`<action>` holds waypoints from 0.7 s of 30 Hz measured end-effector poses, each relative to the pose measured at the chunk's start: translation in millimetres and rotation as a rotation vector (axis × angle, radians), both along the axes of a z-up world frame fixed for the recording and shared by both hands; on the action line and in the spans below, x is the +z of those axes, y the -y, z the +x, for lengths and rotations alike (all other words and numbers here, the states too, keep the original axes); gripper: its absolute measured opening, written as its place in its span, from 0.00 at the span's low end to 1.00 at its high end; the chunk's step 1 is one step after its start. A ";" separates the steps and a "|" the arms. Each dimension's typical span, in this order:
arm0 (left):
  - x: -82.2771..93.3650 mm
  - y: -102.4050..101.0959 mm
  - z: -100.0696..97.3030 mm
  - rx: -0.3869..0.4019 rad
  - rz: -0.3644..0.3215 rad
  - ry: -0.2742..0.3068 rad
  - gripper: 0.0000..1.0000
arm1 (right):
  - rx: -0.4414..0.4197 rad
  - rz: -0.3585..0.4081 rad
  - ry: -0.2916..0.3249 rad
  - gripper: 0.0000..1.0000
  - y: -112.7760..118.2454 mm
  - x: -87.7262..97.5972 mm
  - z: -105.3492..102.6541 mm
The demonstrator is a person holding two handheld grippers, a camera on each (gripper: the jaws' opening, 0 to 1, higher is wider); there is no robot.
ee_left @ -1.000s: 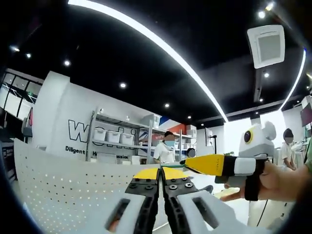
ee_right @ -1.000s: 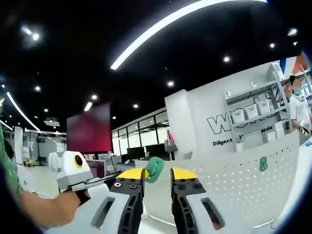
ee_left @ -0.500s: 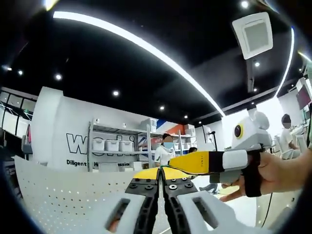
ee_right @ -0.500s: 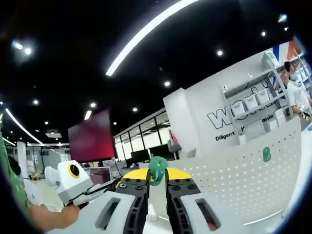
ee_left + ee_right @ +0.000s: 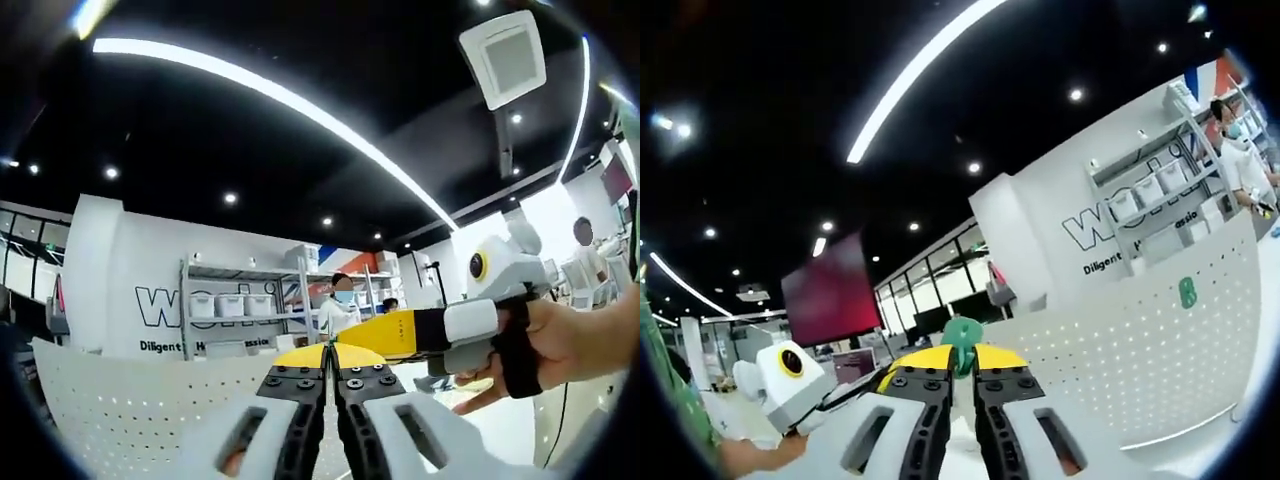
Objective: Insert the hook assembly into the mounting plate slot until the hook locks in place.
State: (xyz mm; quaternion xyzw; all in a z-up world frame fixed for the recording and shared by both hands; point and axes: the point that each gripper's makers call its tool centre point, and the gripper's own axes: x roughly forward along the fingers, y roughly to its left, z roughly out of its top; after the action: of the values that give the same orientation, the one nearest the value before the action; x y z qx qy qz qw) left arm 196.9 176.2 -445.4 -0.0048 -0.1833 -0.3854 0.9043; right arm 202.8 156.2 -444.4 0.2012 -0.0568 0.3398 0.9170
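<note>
A: Item one, right gripper [image 5: 962, 362]. Jaws closed on a green hook [image 5: 962, 333], pinched at its lower part, head standing above the yellow tips. Risk?

B: The hold looks shallow, by my reading. A nudge against the white pegboard [image 5: 1120, 360] could rotate the hook or drop it before it seats in a slot.

A: Item two, left gripper [image 5: 328, 360]. Jaws pressed together, nothing visible between them. In its view the right gripper [image 5: 400, 332] enters from the right, held in a hand [image 5: 560, 340].

B: Second risk: both cameras tilt up toward the ceiling, so the board sits low in frame; the target could slide out of sight.

A: Item three, surface. Perforated white panel, near and low in both views. A second green hook [image 5: 1187, 292] hangs on it at far right.

B: Item four, room. Black ceiling, long light strips [image 5: 300, 100], ceiling vent [image 5: 503, 58], lettered white wall, shelving with bins [image 5: 235, 305], people [image 5: 338, 312] far off.
</note>
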 end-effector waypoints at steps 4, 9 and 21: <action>0.3 0.7 -0.4 0.002 0.011 0.010 0.02 | 0.012 0.027 -0.013 0.04 -0.2 0.2 -1.5; 0.1 1.1 -0.3 0.005 0.024 0.022 0.02 | 0.019 0.039 -0.020 0.04 0.1 0.1 -1.4; -3.9 2.6 2.0 0.005 0.051 0.035 0.03 | 0.035 0.052 -0.032 0.01 0.7 -2.5 0.1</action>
State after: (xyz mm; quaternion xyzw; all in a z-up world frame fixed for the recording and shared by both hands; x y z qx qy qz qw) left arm 198.9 173.6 -449.3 0.0254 -0.1890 -0.3876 0.9019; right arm 202.9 155.5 -446.9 0.2317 -0.0473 0.3511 0.9060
